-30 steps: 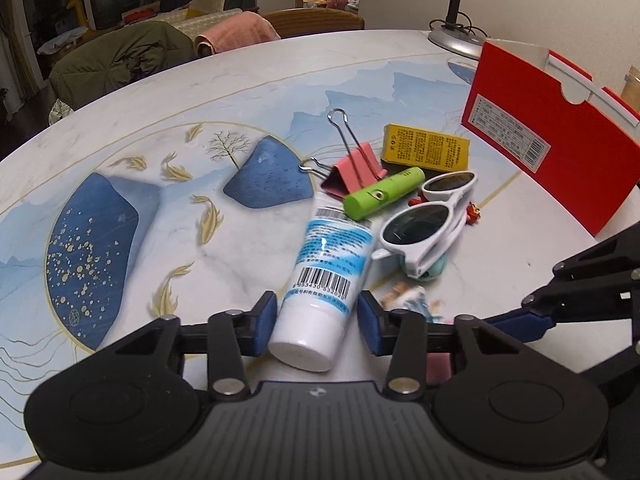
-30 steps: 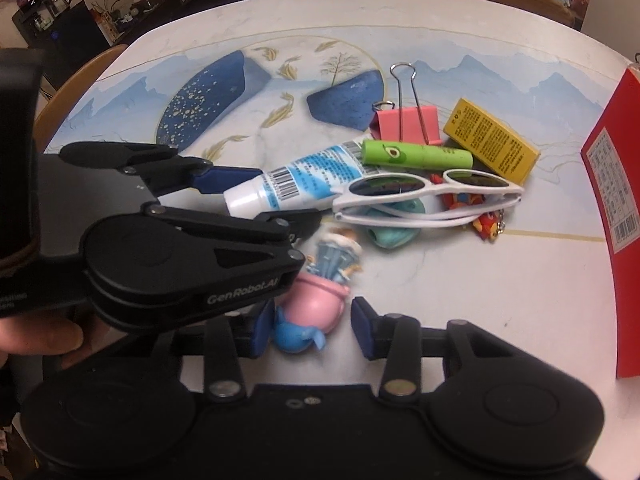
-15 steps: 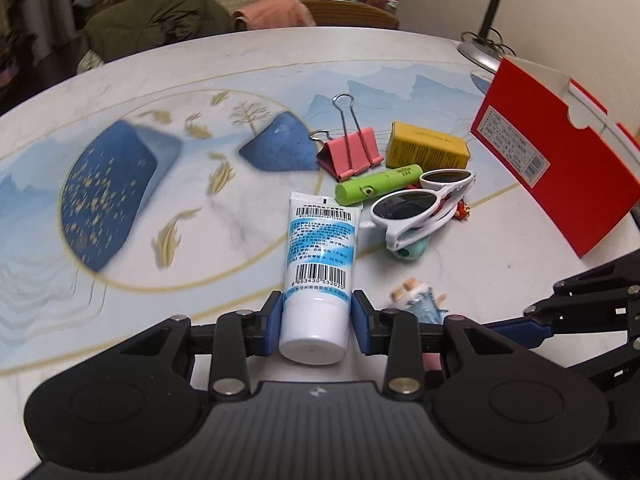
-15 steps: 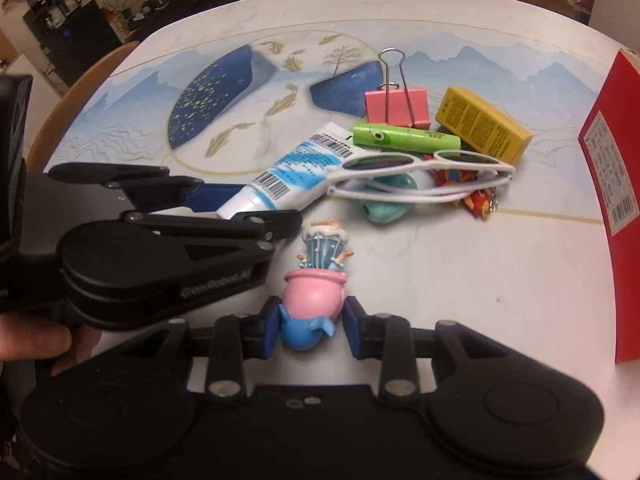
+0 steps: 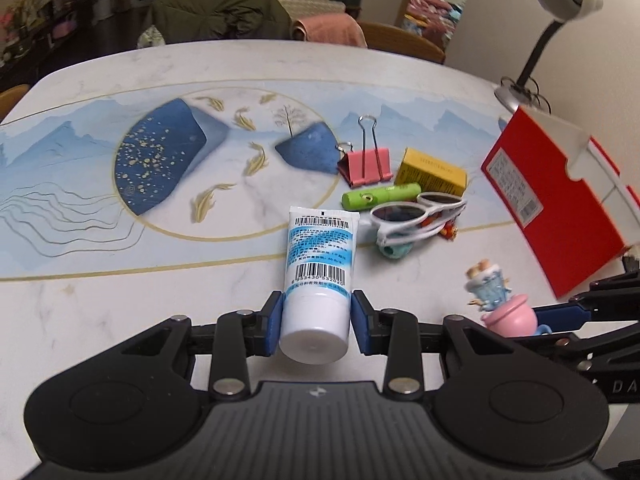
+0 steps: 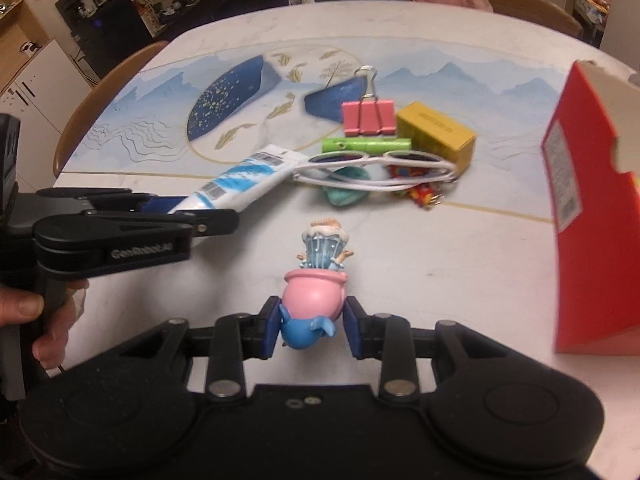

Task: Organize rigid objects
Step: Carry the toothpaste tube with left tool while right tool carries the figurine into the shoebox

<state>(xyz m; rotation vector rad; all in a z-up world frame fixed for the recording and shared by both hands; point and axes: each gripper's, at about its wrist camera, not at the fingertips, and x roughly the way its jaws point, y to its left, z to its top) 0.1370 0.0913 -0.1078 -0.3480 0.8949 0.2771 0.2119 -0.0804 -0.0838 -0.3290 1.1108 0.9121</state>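
My left gripper [image 5: 316,326] is shut on the cap end of a white and blue tube [image 5: 320,268], which points away over the table; the tube also shows in the right wrist view [image 6: 244,184]. My right gripper [image 6: 312,330] is shut on a pink and blue toy figurine [image 6: 316,292], also seen in the left wrist view [image 5: 500,304]. A pile remains on the table: white sunglasses [image 5: 416,216], a green tube [image 5: 380,196], a pink binder clip [image 5: 366,164], a yellow box [image 5: 434,172], a teal object [image 5: 394,250].
A red open box [image 5: 560,200] stands at the right, also in the right wrist view [image 6: 596,220]. A desk lamp [image 5: 552,20] stands behind it. Chairs with clothes line the far table edge. The table [image 5: 120,280] has a blue painted pattern.
Both grippers closed on their objects, the left on the tube and the right on the figurine, then lifted and pulled them back from the pile.
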